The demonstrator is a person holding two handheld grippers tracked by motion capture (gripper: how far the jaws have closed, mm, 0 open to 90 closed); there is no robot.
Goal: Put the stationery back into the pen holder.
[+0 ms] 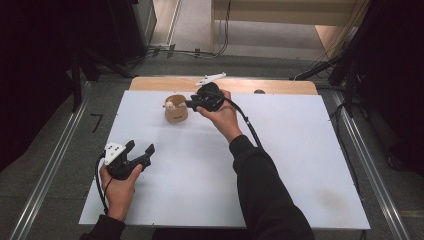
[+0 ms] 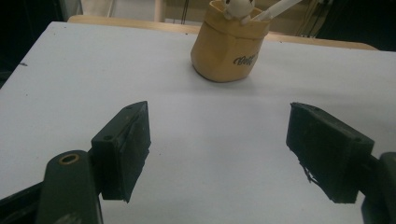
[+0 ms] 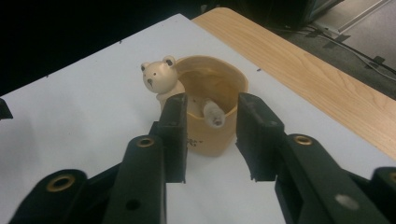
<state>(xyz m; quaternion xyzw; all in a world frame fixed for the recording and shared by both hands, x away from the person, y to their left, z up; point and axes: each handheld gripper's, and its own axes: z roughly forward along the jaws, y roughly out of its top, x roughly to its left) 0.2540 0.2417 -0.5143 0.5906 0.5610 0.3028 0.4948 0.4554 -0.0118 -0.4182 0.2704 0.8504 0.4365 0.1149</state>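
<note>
A tan cup (image 1: 176,114) with a small bear figure (image 3: 159,77) on its rim stands at the far middle of the white board. A white stick (image 3: 214,114) leans inside the cup, its end resting on the rim. My right gripper (image 1: 190,103) hovers at the cup's right side. In the right gripper view my right gripper (image 3: 210,100) has its jaws apart on either side of the stick's end, with gaps between pads and stick. My left gripper (image 1: 141,145) rests near the board's left front, wide open and holding nothing, and my left gripper (image 2: 217,116) faces the cup (image 2: 229,51) from a distance.
The white board (image 1: 300,150) lies on a wooden table (image 1: 280,86) whose far strip shows behind it. Cables trail from both grippers across the board. Dark stands and floor rails flank the table on both sides.
</note>
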